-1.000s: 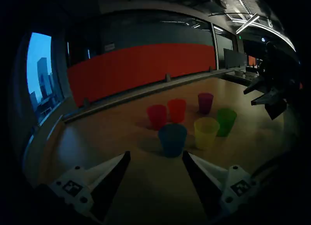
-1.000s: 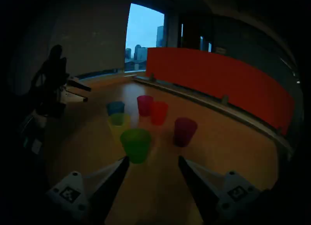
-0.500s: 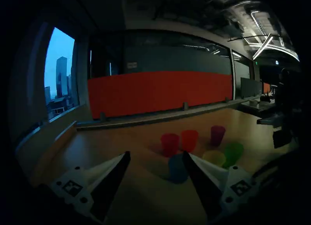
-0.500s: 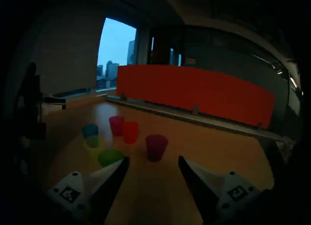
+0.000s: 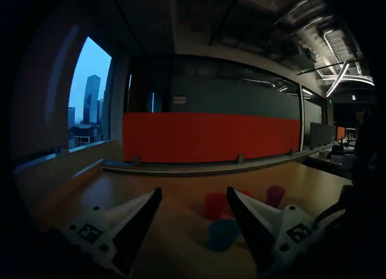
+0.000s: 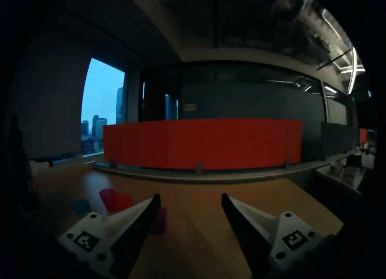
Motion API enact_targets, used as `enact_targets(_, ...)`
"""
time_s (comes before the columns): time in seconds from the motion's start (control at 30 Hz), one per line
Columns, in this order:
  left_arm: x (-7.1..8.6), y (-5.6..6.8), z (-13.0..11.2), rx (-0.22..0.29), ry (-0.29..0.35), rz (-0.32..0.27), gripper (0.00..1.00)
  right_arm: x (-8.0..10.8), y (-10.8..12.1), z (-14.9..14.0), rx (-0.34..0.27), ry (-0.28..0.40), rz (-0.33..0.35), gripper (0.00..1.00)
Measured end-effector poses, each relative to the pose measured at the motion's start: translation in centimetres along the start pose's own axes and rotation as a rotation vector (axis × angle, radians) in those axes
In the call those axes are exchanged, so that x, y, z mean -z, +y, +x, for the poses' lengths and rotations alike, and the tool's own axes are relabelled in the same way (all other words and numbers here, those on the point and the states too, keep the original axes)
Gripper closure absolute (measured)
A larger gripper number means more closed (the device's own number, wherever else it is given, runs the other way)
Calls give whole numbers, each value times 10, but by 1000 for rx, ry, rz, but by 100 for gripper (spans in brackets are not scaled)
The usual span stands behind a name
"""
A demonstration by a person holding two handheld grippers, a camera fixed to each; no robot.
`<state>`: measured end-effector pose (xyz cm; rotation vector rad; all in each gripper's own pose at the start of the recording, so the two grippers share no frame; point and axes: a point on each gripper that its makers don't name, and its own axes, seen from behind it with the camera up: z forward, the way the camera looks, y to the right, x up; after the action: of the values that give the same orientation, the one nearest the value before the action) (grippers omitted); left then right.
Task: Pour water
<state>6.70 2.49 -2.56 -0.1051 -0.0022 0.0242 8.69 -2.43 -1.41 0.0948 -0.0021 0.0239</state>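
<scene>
You held the left hand-held gripper (image 5: 193, 189) and right hand-held gripper (image 6: 189, 196) fingers apart, empty; the red cup (image 5: 214, 205) stood just behind the blue cup (image 5: 223, 233).

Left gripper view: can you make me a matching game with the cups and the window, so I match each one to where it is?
Things:
1. blue cup
2. red cup
3. purple cup
4. window

Places:
A. far left, with tall towers outside
B. nearest the camera, low between the fingers of the open left gripper
C. farthest right of the cups, peeking over a finger
D. just behind the blue cup

Pairs: 1-B, 2-D, 3-C, 4-A
</scene>
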Motion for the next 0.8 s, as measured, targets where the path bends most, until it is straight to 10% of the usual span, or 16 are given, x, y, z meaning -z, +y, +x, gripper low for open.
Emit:
enact_targets(0.37, -1, 1, 13, 21, 69, 59, 1, 14, 40, 11, 2, 97, -175, 2)
enact_targets(0.8, -9, 2, -1, -11, 61, 81, 0, 13, 52, -3, -10, 84, -222, 2)
